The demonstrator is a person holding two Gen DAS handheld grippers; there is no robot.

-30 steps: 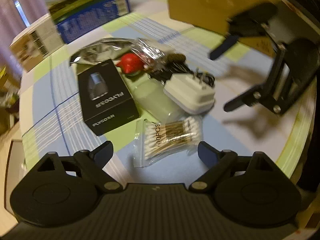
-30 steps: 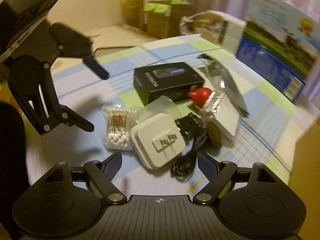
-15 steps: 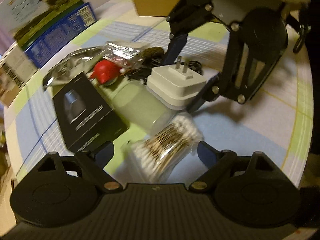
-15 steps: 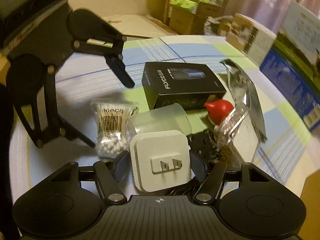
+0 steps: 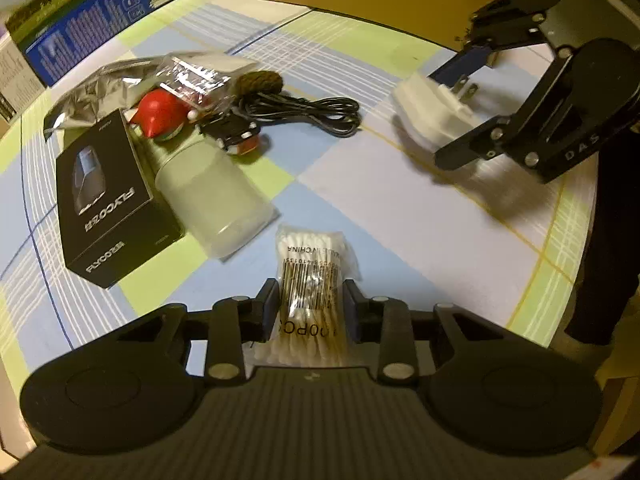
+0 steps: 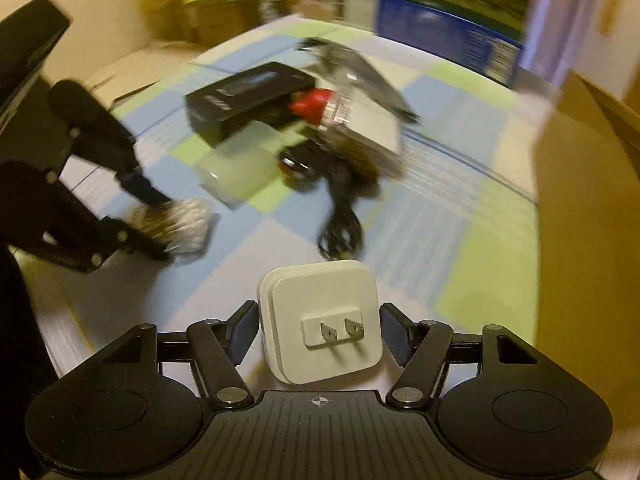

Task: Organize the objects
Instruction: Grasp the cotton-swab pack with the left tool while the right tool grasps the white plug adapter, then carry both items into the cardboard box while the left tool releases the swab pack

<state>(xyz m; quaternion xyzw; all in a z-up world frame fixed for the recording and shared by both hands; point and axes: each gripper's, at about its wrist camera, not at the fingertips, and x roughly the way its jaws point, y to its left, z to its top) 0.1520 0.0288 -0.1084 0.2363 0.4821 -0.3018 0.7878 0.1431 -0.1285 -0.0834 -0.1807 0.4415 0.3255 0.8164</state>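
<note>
In the left wrist view, taking the black FLYCO box (image 5: 114, 204) as the mark: a frosted plastic cup (image 5: 214, 204) lies on its side just right of it, a red ball toy (image 5: 160, 116) and crinkled clear packaging (image 5: 196, 76) sit beyond it, and a black cable (image 5: 316, 114) trails further right. Nearer the camera and right of the box, the left gripper (image 5: 310, 312) pinches the cotton swab packet (image 5: 312, 276), barcode side up. Far right of the box, the right gripper (image 5: 450, 112) holds the white plug adapter (image 5: 434, 110) clear of the checked tablecloth (image 5: 400, 208).

Only the right wrist view shows the adapter's face, its two prongs toward the camera, with the right gripper (image 6: 318, 330) pressed on its sides. It is blurred; the left gripper (image 6: 160, 226) appears left of the box (image 6: 248, 98), closed on the swabs (image 6: 180, 220).

Half a second ago both sets of tongs were spread around these things; the adapter then lay against the cup, and is now lifted away rightward.
</note>
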